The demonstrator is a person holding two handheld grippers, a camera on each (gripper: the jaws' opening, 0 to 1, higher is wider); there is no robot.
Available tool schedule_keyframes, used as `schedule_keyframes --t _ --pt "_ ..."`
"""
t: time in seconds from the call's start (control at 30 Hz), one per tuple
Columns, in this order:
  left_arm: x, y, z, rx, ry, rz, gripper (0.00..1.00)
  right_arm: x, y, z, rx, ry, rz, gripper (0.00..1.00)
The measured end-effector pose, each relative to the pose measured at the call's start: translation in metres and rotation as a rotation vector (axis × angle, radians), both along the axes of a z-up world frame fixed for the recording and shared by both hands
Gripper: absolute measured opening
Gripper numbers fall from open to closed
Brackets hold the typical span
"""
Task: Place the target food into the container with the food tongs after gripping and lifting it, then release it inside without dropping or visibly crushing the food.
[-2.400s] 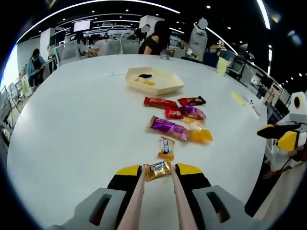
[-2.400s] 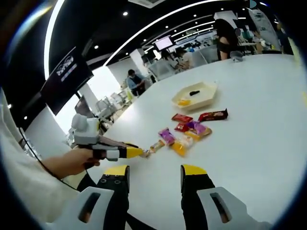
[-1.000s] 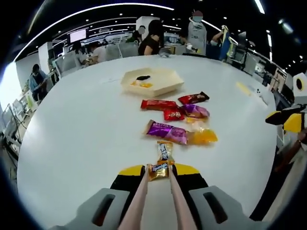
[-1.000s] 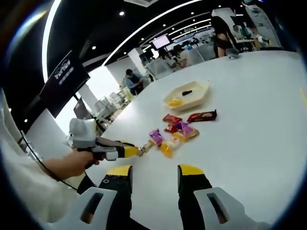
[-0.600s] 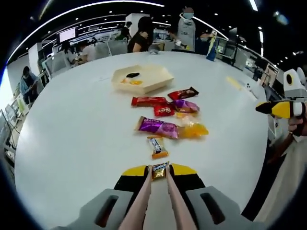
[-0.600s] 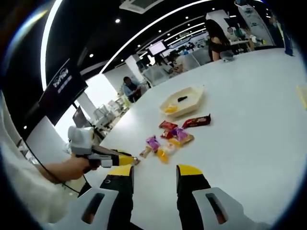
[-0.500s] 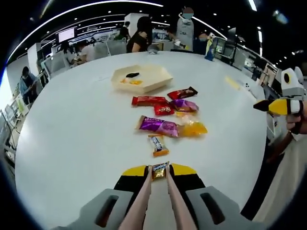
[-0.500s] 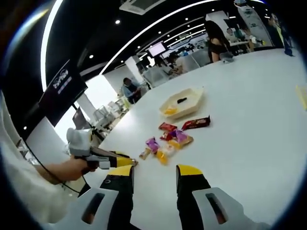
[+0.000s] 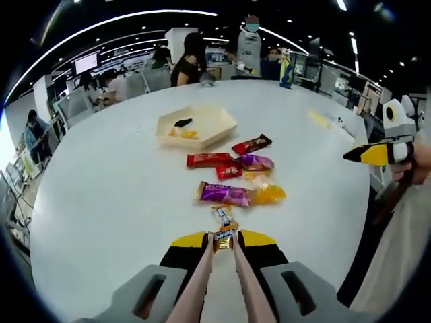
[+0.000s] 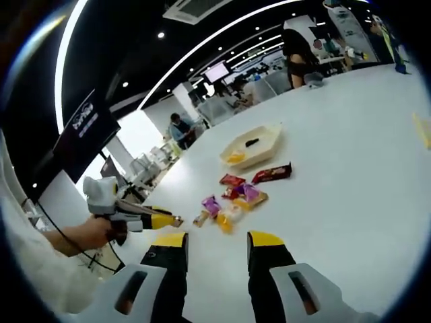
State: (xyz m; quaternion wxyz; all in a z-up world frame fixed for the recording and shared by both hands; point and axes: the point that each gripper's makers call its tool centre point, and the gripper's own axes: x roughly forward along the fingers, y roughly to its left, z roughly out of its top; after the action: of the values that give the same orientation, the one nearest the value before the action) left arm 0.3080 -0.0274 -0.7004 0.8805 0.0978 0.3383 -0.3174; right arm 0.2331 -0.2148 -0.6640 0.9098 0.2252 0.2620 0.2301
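- The step in hand, as I judge it, is the carry: the left gripper has its tongs pinched on a small gold-wrapped candy, which sits right at the tips and looks to be clear of the table, though the fisheye makes that height hard to be sure of.
- The target container is the pale hexagonal tray, far ahead of the left gripper and a little to its left, past the whole scatter of snacks.
- Between the tips and the tray lie a second small gold candy just ahead, then a purple wrapper with an orange packet beside it, then red wrappers nearer the tray.
- The next move calls for a level forward travel over those snacks with the squeeze kept light and steady, then a descent inside the tray rim before easing the tongs apart.
- The tray already holds a dark piece and some yellow-orange pieces, so a bare patch of its floor is the safer landing spot.
- In the right gripper view, the person's hand holds the left gripper out low over the near table edge, pointing toward the snacks.
- The right gripper holds nothing, its jaws spread wide, held back from the snacks, which lie ahead of it.
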Motion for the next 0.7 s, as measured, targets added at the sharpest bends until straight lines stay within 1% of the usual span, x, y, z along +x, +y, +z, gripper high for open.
schedule_keyframes --t 0.13,0.37,0.47,0.7 --pt "0.009 -0.006 0.012 -0.014 -0.027 -0.008 0.14 -0.001 -0.004 -0.001 -0.003 0.0 -0.003 0.34" --pt "0.023 -0.014 0.025 -0.04 -0.046 -0.007 0.15 -0.003 -0.017 -0.001 0.007 0.0 -0.036 0.34" --pt "0.027 -0.018 0.028 -0.058 -0.046 -0.008 0.15 -0.001 -0.021 0.0 0.013 -0.005 -0.049 0.34" --pt "0.036 -0.023 0.032 -0.067 -0.044 -0.008 0.15 0.0 -0.032 0.0 0.02 -0.008 -0.075 0.34"
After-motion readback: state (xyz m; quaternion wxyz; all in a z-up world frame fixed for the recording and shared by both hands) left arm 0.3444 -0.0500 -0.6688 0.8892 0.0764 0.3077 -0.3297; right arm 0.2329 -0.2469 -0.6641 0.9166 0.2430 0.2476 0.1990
